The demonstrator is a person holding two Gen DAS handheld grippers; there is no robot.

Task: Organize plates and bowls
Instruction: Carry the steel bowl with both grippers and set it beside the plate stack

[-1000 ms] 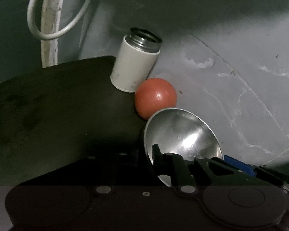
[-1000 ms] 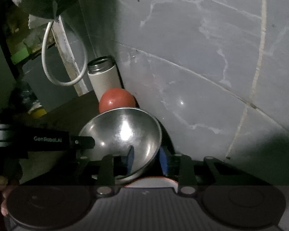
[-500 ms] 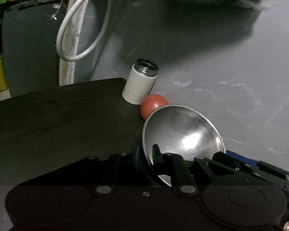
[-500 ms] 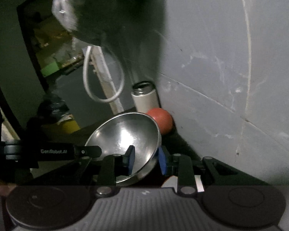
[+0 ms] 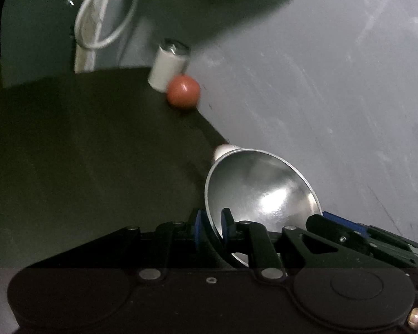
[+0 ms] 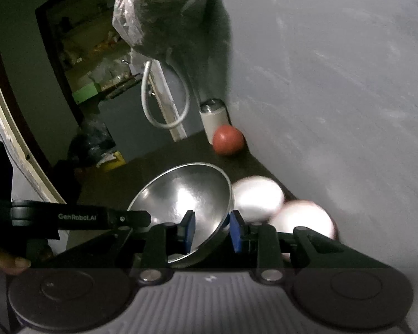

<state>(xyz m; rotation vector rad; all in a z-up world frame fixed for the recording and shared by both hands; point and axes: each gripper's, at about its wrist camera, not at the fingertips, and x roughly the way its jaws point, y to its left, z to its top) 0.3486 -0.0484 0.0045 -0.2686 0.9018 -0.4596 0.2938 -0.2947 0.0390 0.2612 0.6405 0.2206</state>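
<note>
A shiny steel bowl is held tilted above the dark table, gripped on opposite sides of its rim. My left gripper is shut on one side of the rim. My right gripper is shut on the other side, and the steel bowl shows in the right wrist view too. Two white rounded bowls or plates lie by the wall just right of the steel bowl, blurred. One white edge peeks over the steel bowl in the left wrist view.
A red ball-like fruit and a white steel-topped flask stand at the table's far corner against the grey wall. A white cable loop and a hanging plastic bag are behind. The table edge drops off at the left.
Both grippers, still holding the steel bowl, have pulled back and up from the ball and flask. The two white rounded pieces by the wall have come into view.
</note>
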